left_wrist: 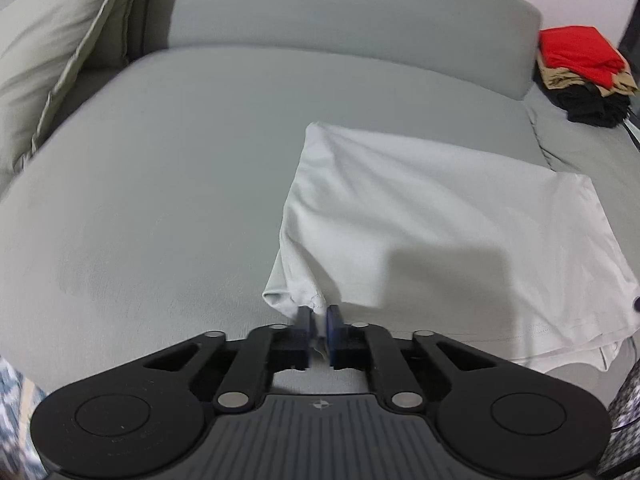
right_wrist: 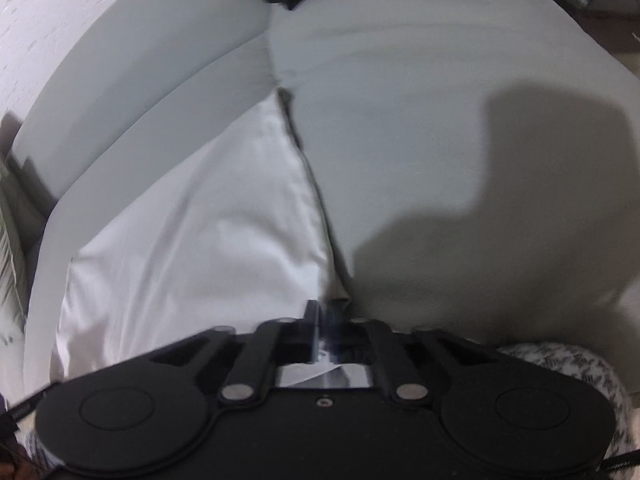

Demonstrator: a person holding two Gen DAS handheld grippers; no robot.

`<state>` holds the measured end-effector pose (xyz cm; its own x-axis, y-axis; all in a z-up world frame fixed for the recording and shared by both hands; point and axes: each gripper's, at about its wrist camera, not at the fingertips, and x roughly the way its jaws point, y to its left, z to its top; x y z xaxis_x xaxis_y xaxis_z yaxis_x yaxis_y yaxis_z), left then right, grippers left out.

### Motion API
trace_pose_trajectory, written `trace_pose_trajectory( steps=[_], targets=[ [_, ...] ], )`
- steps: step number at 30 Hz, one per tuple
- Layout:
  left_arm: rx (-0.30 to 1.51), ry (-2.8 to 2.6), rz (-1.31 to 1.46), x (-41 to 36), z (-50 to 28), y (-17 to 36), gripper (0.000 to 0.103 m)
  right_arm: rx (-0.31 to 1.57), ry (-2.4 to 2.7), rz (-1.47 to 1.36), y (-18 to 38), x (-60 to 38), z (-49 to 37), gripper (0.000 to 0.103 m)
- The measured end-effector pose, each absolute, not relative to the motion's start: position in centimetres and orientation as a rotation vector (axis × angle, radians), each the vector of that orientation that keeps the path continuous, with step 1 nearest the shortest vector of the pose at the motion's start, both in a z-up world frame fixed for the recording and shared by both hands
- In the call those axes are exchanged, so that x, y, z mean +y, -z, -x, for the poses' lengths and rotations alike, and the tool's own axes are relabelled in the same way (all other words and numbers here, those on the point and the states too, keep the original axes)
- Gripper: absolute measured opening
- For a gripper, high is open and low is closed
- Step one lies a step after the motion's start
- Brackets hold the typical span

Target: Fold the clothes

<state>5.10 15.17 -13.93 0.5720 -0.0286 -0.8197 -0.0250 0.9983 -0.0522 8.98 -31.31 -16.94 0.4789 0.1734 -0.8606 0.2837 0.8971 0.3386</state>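
Sofa seat of smooth grey fabric (left_wrist: 168, 184) fills both views, with a folded white cotton garment (left_wrist: 432, 216) lying flat on it to the right of centre in the left wrist view. Left black two-finger gripper (left_wrist: 319, 322) — jaws drawn almost together, pinching the near left corner of the white garment, a bunched bit of hem showing between the blue pads (left_wrist: 333, 318). Right black two-finger gripper (right_wrist: 325, 316) likewise nearly closed; a sliver of white cloth sits between its fingers at the garment's near right corner, though motion blur softens the detail. In the right wrist view the white garment (right_wrist: 192, 240) spreads away to the left of the gripper, its right edge running along the seam between two seat cushions (right_wrist: 312, 176). Pale beige cushion with a flanged edge (left_wrist: 52, 60) leans at the left end of the sofa, well apart from the garment. Stack of folded clothes — red on top, tan below, black at the bottom (left_wrist: 580, 68) — rests at the far right beside the grey backrest (left_wrist: 360, 8). Gripper shadow falls across the garment's near half.
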Motion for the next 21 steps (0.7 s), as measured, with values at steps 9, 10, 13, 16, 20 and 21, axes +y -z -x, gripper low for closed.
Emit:
trace_pose_trajectory(
  steps=[9, 10, 13, 16, 20, 21],
  targets=[
    [1.012, -0.060, 0.000, 14.9, -5.3, 14.4, 0.008, 1.094, 0.136, -0.432, 17.1, -33.0, -8.7, 0.004],
    [1.023, -0.078, -0.013, 14.8, -5.4, 14.5, 0.012, 1.098, 0.138, -0.427, 17.2, -32.8, -8.9, 0.004],
    [1.034, -0.124, 0.003, 15.6, -4.7, 14.2, 0.017, 1.108, 0.132, -0.413, 17.0, -32.2, -9.0, 0.013],
    [1.018, -0.158, 0.035, 16.6, -3.1, 13.2, 0.017, 1.073, 0.125, -0.413, 15.6, -32.1, -8.2, 0.031],
    [0.888, -0.109, 0.044, 16.7, -2.0, 11.1, 0.018, 0.932, 0.092, -0.451, 13.0, -32.4, -6.9, 0.046],
    [0.849, -0.090, 0.039, 16.5, -2.0, 10.6, 0.018, 0.893, 0.075, -0.467, 12.6, -32.4, -7.0, 0.046]
  ],
)
